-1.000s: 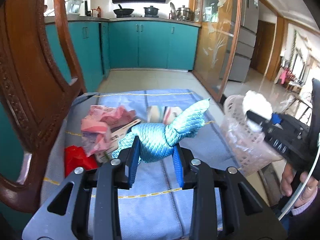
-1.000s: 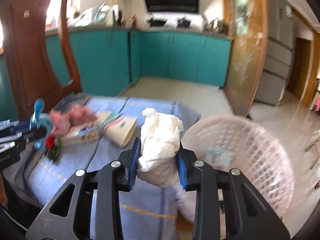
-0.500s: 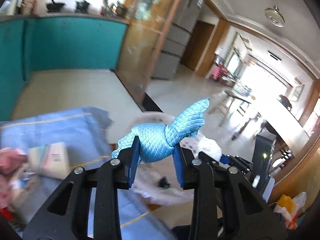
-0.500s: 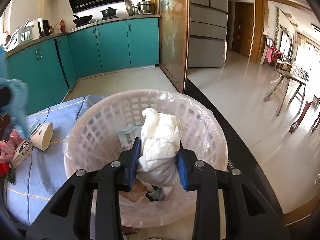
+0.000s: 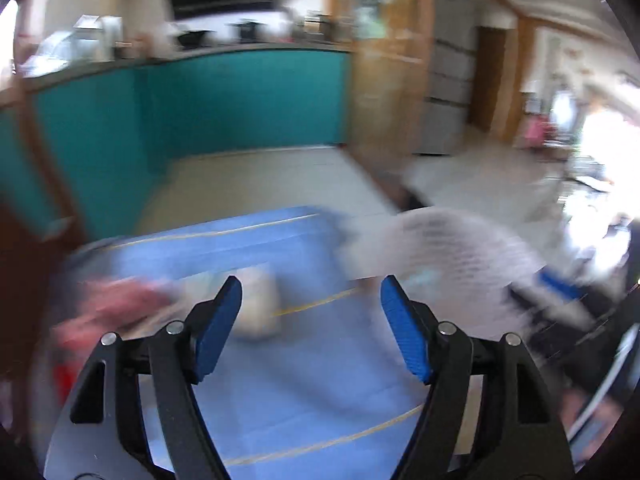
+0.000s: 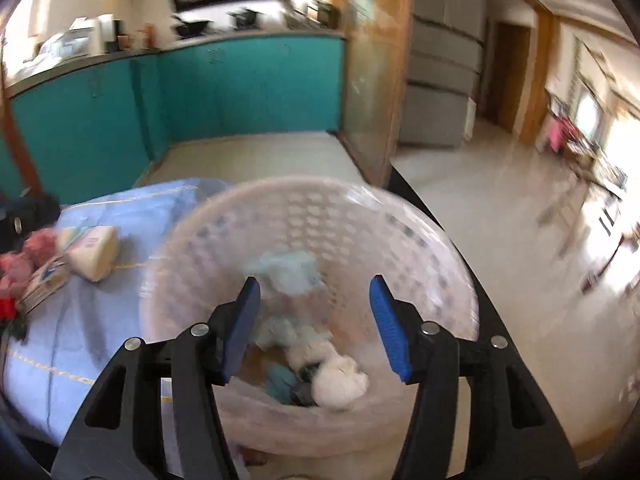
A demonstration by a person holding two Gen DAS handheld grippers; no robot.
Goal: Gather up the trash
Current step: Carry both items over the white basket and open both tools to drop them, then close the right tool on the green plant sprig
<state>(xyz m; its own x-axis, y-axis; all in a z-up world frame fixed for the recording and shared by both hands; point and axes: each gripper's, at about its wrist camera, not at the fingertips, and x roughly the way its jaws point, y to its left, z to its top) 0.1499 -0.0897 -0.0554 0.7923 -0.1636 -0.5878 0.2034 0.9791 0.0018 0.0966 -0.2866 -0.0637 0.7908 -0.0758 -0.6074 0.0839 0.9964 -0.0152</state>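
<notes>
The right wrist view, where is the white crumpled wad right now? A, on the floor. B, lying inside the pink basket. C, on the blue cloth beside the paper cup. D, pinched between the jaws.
B: the white crumpled wad lies at the bottom of the pink basket, and nothing is between the opening jaws of the right gripper.

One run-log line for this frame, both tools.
left tool: opening, empty | right tool: opening, empty, over basket | white wad: in basket

Home kitchen, teal cabinets [image 6: 248, 88], pans on the counter [image 6: 192, 28], grey fridge [image 6: 444, 56], open doorway beyond
</notes>
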